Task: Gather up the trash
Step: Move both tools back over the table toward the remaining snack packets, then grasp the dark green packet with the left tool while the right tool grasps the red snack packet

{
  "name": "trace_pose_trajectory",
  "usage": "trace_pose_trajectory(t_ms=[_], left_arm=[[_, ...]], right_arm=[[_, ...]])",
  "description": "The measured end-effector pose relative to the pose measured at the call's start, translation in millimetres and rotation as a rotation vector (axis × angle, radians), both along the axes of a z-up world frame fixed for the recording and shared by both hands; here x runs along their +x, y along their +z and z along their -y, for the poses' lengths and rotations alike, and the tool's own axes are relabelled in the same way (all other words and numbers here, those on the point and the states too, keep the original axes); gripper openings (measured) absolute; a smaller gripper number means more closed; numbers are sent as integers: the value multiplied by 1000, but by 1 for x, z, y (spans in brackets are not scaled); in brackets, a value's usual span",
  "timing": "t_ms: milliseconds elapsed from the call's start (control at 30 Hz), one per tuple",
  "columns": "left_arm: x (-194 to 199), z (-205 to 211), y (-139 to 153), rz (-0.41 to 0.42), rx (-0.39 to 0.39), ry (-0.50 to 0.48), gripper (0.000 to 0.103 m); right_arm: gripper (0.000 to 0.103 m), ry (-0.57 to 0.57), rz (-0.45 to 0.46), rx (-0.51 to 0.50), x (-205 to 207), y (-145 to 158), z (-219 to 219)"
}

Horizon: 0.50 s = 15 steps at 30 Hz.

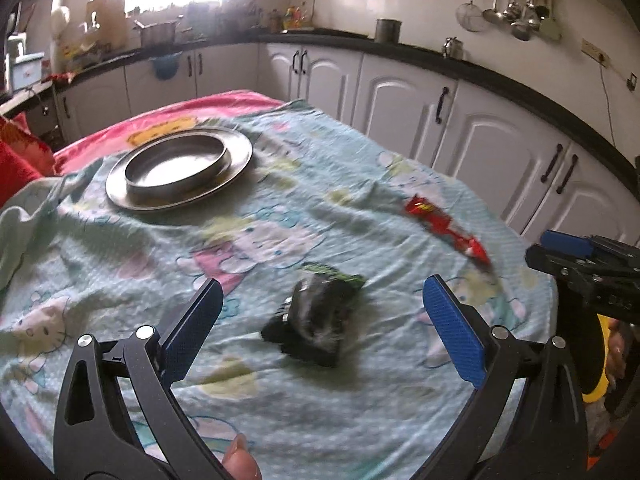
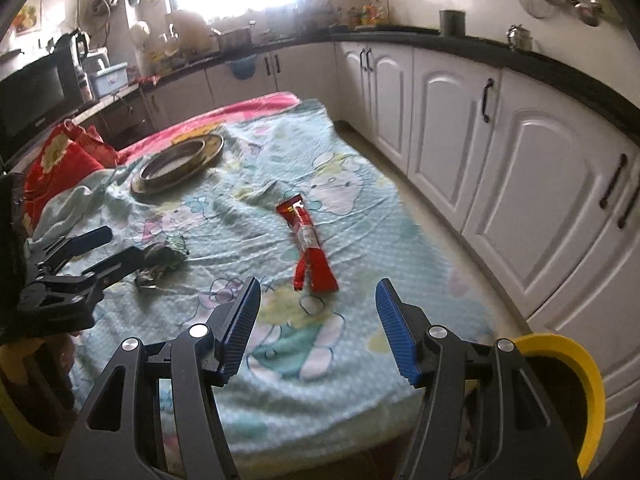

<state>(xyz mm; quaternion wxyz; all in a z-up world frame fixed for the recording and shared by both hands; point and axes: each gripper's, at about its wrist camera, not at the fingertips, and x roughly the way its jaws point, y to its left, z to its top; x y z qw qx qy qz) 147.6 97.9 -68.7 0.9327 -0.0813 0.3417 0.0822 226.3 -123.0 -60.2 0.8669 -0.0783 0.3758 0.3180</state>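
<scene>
Left tongs (image 1: 322, 316) and right tongs (image 2: 316, 328): black skeletal frames with triangular cut-outs, silver round screw heads at pivots, blue ribbed pads (image 1: 454, 332); yellow curved guard (image 2: 576, 392) beside right unit

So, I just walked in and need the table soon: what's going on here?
A person holds a gripper in each hand over the cloth-covered table, collecting trash. The left gripper is open around a crumpled dark wrapper, not gripping it. The right gripper is open, just short of a red wrapper. Both wrappers lie on the cloth; the metal plates sit untouched.
</scene>
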Motion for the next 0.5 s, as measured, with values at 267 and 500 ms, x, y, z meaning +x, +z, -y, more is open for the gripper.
trace_pose_trajectory(t_ms=[267,500], left_arm=[[15,-12,-23,-78,-58,-17,92],[21,-13,-34,-128,-103,-39,77]], right_arm=[[57,8,-53,-39,31,-26,-36],[47,5,-97,-86,46,-50,-49]])
